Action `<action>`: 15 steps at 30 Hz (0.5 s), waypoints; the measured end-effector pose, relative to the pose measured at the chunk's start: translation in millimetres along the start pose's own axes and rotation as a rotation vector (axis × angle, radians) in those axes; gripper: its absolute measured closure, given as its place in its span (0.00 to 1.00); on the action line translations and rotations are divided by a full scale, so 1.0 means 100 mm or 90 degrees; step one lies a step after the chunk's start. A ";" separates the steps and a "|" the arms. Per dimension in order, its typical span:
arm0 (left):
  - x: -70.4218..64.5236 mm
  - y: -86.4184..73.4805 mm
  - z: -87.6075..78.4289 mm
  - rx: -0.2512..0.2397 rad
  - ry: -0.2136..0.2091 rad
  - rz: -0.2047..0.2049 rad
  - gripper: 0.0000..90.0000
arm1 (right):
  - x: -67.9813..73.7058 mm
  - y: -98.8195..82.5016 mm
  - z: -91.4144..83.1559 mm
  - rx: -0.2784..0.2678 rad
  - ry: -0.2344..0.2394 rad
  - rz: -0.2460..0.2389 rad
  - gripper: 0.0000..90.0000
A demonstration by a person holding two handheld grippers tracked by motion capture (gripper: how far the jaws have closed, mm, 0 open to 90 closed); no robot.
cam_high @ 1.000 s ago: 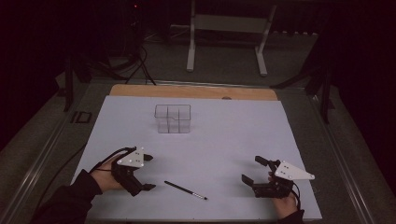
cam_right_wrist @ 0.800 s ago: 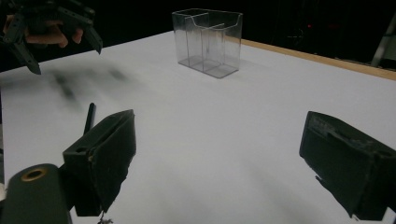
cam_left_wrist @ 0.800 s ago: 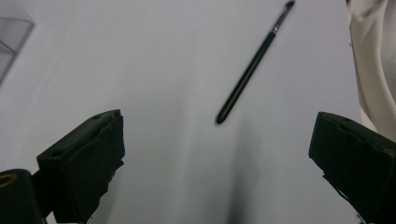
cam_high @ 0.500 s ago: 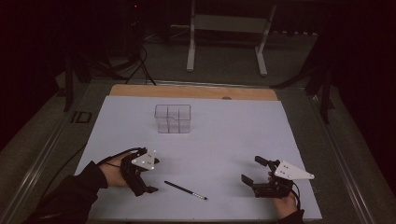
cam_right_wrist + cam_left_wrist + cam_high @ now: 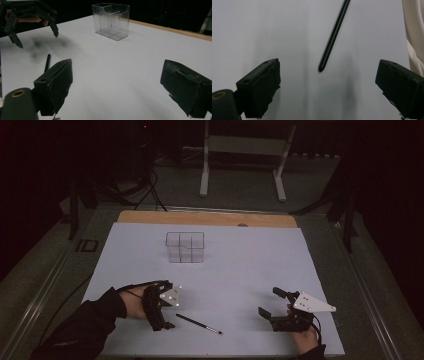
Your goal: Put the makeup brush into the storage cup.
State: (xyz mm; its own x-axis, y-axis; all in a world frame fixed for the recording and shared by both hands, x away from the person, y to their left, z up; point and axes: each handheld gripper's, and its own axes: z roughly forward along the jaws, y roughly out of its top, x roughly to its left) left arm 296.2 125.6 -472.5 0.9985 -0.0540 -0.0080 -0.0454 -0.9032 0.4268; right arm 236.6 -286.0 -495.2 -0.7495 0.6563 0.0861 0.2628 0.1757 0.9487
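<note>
Pen (image 5: 198, 323), slim and black, flat on white tabletop (image 5: 240, 270) in lower centre of high view, angled from upper left to lower right. Left gripper (image 5: 166, 316) at lower left of that frame, held in a hand (image 5: 134, 301) with dark sleeve, tipped toward pen's near end, close but apart from it. Jaws spread wide in left gripper view, pen's tip (image 5: 321, 68) between them, nothing clamped. Right gripper (image 5: 273, 306) at lower right, resting low over tabletop, well apart from pen, jaws likewise wide open and empty. Clear divided box (image 5: 185, 247) upright in upper centre of sheet, far from both grippers; compartments empty as seen in right gripper view (image 5: 111, 21).
</note>
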 end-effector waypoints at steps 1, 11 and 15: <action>0.00 0.02 0.01 0.000 0.002 -0.001 0.12 | 0.00 0.00 0.00 0.000 -0.001 0.001 0.12; 0.03 0.22 0.04 0.015 -0.011 0.030 0.16 | -0.01 0.00 0.00 -0.002 0.002 0.002 0.12; 0.04 0.32 0.06 0.012 -0.018 0.049 0.17 | -0.01 0.00 0.00 -0.003 0.002 0.003 0.12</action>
State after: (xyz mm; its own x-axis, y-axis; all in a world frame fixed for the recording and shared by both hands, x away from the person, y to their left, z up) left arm 298.5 94.2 -464.4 0.9909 -0.1348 -0.0017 -0.1222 -0.9038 0.4101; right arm 236.8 -286.5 -495.2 -0.7507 0.6543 0.0915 0.2635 0.1696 0.9496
